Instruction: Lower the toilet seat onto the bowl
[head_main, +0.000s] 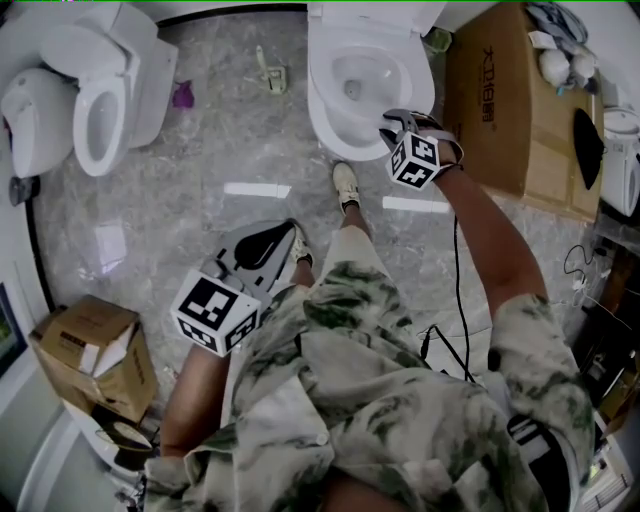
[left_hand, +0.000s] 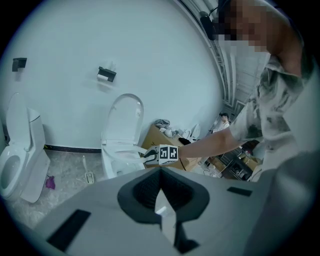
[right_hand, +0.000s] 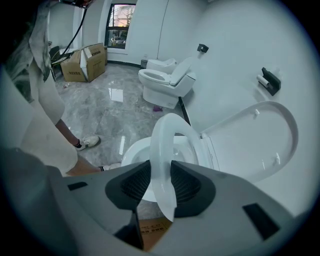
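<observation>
Toilet seat (right_hand: 162, 150): half-lowered, tilted above bowl (right_hand: 131, 152); lid (right_hand: 250, 145) raised behind | right tongs (head_main: 392, 127): clamped on seat's front rim | left tongs (left_hand: 160, 175): together, empty, well apart from the toilet | around: cardboard box (head_main: 500, 90) just beside bowl; second toilet (head_main: 95, 120); open carton (head_main: 90, 350) | unclear: small floor item (head_main: 268, 75) near bowl

the large brown cardboard box (head_main: 500, 90) stands just beside the white ceramic toilet bowl (head_main: 325, 105) on the person's right, leaving only a thin gap. left of the bowl the grey marble floor (head_main: 230, 130) lies open, with a small pale object (head_main: 270, 75) near. behind the bowl the raised white lid (right_hand: 250, 145) blocks the way. the white plastic toilet seat (right_hand: 162, 145) tilts above the bowl, its rim filling the right gripper (right_hand: 161, 166)'s jaws.
</observation>
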